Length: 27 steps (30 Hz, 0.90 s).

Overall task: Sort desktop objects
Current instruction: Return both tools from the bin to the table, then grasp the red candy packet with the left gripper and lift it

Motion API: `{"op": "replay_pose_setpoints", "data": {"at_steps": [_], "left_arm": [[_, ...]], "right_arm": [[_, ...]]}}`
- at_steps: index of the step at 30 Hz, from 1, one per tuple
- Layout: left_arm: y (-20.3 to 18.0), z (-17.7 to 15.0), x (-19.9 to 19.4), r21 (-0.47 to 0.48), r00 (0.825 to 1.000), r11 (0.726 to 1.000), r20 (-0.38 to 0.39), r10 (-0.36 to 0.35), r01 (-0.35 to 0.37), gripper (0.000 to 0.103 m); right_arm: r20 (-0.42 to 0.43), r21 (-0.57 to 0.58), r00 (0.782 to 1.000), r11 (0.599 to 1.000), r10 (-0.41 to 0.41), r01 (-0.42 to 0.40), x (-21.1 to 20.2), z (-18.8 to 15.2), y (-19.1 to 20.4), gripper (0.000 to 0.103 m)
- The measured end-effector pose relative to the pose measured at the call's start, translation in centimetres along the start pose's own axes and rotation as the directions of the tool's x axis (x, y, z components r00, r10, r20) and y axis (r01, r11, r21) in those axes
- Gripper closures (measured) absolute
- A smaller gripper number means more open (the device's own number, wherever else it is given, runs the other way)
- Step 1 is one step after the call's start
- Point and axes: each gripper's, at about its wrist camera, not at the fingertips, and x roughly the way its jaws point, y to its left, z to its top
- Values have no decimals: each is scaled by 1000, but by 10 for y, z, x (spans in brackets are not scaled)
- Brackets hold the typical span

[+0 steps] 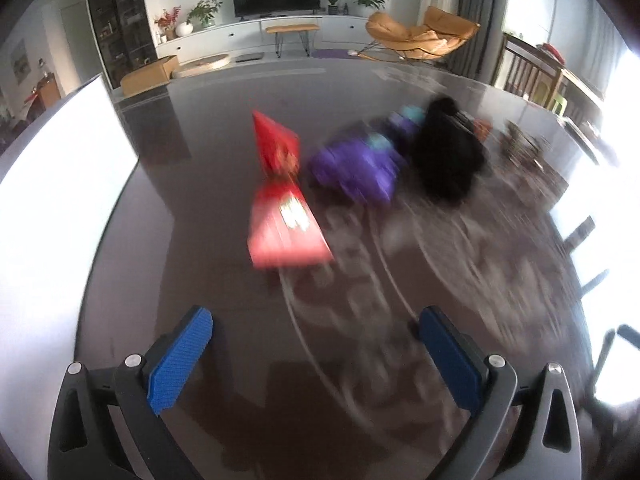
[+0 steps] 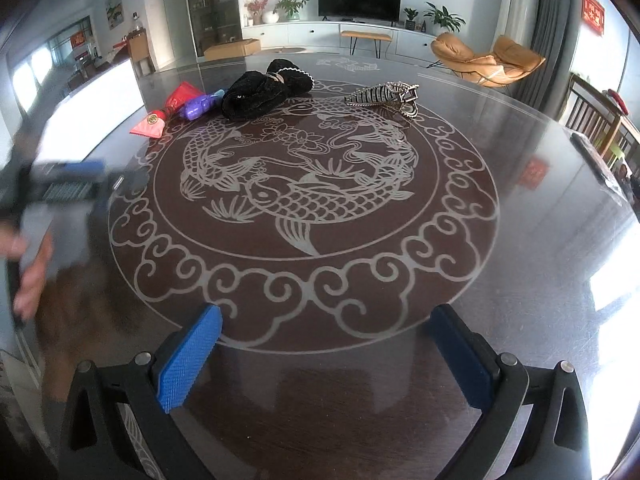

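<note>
Blur is the worry: left gripper (image 1: 316, 344) and right gripper (image 2: 326, 344), jaws wide and empty, could snag the red pouch (image 1: 282, 200), purple bag (image 1: 356, 168) and black scrunchie (image 2: 264, 88) together, bunched upper left on the desk (image 2: 520, 200); hair clip (image 2: 384, 96) apart

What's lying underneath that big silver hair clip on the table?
The hair clip rests on the dark table, at the edge of its etched fish design. Nothing else shows beneath it; the patch under its body is hidden.

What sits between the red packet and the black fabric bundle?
A purple item lies between the red packet and the black bundle, touching or nearly touching both; the right wrist view shows it sharply.
</note>
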Motion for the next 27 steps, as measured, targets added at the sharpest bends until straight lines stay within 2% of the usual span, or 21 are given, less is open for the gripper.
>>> {"op": "replay_pose_setpoints", "data": {"at_steps": [6,9,10,11,12,13,14,15,18,20,27], "left_arm": [[20,36,23,-13,1000,1000,-6,10,-10,0],[25,42,26,-12,1000,1000,-12,13,-13,0],[25,43,25,-9,1000,1000,-9,15,-15,3],[25,44,23,-6,1000,1000,6,13,-13,20],[24,44,19,0,1000,1000,26,10,-10,42],[23,44,18,7,999,1000,36,8,-8,51],[20,42,14,20,999,1000,42,4,-5,66],[18,40,13,31,999,999,46,7,-9,75],[13,30,6,63,997,997,62,37,-41,76],[15,17,-2,45,997,999,70,22,-25,76],[16,-55,-48,9,995,1000,97,-9,8,76]], "right_arm": [[0,0,1000,1000,0,0,0,0,0,0],[0,0,1000,1000,0,0,0,0,0,0],[0,0,1000,1000,0,0,0,0,0,0],[0,0,1000,1000,0,0,0,0,0,0],[0,0,1000,1000,0,0,0,0,0,0],[0,0,1000,1000,0,0,0,0,0,0],[0,0,1000,1000,0,0,0,0,0,0],[0,0,1000,1000,0,0,0,0,0,0],[0,0,1000,1000,0,0,0,0,-1,0],[0,0,1000,1000,0,0,0,0,0,0],[1,1,1000,1000,0,0,0,0,0,0]]}}
